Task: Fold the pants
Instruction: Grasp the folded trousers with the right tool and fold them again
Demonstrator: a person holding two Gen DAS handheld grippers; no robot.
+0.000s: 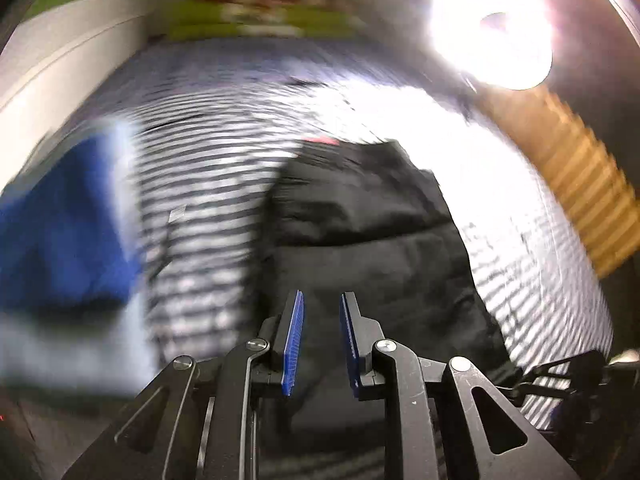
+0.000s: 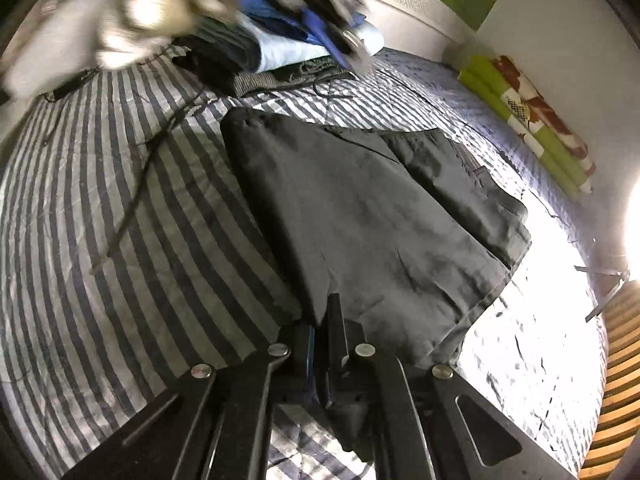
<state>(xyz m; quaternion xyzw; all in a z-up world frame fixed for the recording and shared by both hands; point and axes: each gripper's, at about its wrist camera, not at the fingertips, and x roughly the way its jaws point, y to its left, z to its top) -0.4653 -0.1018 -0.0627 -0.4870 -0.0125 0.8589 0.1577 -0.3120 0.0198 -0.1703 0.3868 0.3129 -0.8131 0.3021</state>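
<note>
The striped bed cover (image 2: pixel 120 240) carries everything, and the dark pants (image 2: pixel 360 216) lie across its middle, already doubled over on themselves, their long axis running away from the right gripper (image 2: pixel 322 320) toward the far edge where the green-and-red pillow (image 2: pixel 532 120) sits by the wall. A stack of folded clothes (image 2: pixel 280 48) waits at the far left corner (blurred in part by something passing before the lens). The right gripper is pinched closed on the near hem of the pants. The left gripper (image 1: pixel 320 336) hangs over the cloth with its blue pads (image 1: pixel 294 336) parted and nothing between them, so it looks free to take the other near corner; the next fold likely carries this near end toward the far one.
</note>
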